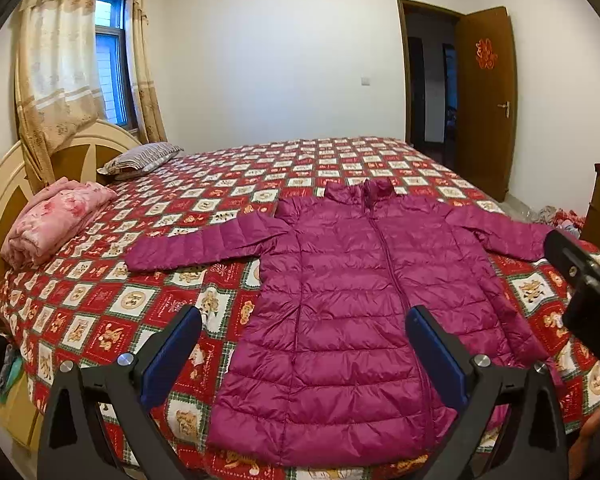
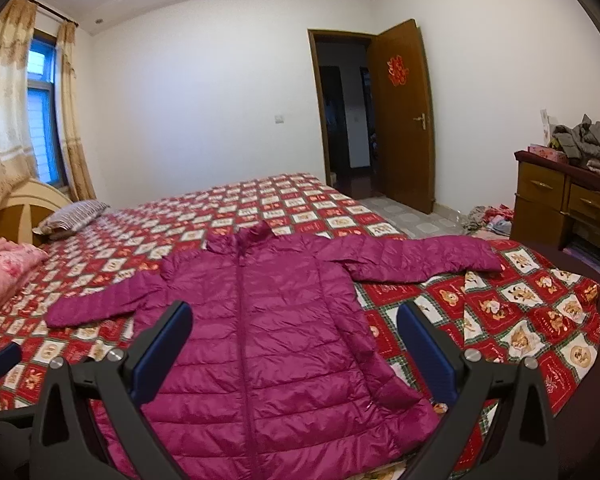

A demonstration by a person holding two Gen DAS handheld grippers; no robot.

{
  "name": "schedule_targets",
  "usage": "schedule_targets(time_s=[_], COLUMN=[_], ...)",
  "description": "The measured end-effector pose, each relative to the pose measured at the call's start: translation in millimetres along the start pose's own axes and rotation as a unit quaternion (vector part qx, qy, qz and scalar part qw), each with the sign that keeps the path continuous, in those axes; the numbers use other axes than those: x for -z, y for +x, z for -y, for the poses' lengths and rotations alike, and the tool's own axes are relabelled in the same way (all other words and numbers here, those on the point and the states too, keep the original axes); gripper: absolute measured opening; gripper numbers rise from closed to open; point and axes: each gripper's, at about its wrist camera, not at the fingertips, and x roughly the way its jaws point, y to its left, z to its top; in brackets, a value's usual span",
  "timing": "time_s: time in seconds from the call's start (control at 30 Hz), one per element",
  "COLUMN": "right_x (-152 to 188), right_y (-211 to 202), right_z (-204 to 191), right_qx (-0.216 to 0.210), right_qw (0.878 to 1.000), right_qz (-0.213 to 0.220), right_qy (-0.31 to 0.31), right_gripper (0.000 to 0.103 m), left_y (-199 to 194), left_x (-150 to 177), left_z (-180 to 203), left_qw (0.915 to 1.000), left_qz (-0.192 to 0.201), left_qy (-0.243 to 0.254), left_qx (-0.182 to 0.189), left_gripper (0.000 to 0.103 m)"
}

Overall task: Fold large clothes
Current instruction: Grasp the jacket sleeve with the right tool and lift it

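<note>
A magenta quilted puffer jacket (image 1: 352,304) lies flat and zipped on the bed (image 1: 100,304), collar away from me, both sleeves spread out sideways. It also shows in the right wrist view (image 2: 268,340). My left gripper (image 1: 304,316) is open and empty, held above the jacket's lower hem. My right gripper (image 2: 294,312) is open and empty, also above the lower part of the jacket. The right gripper's body shows at the right edge of the left wrist view (image 1: 584,292).
The bed has a red patchwork cover (image 2: 540,320). A folded pink blanket (image 1: 56,220) and a striped pillow (image 1: 140,158) lie by the headboard. A wooden dresser (image 2: 560,196) with piled clothes stands right. Clothes lie on the floor (image 2: 488,216) near the open door (image 2: 400,120).
</note>
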Motion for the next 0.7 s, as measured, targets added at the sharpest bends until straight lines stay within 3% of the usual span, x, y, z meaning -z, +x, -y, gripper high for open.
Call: schedule_targets(time_s=[0.5, 0.6, 0.7], right_x=[-36, -46, -58], right_y=[94, 122, 146], right_z=[36, 72, 127], right_qx=[0.054, 0.052, 0.085], right_qw=[0.996, 0.995, 0.989], right_qz=[-0.075, -0.088, -0.092], right_qy=[-0.013, 0.021, 0.079], right_gripper=[0.103, 0.103, 0.103], left_y=[106, 142, 181], left_x=[-47, -63, -79], left_z=[-18, -27, -41], left_qw=[0.9987, 0.9982, 0.9973], left_qz=[-0.049, -0.056, -0.071], left_qy=[-0.003, -0.001, -0.016], left_qx=[0.013, 0.018, 0.008], left_gripper=[0.102, 0.102, 0.102])
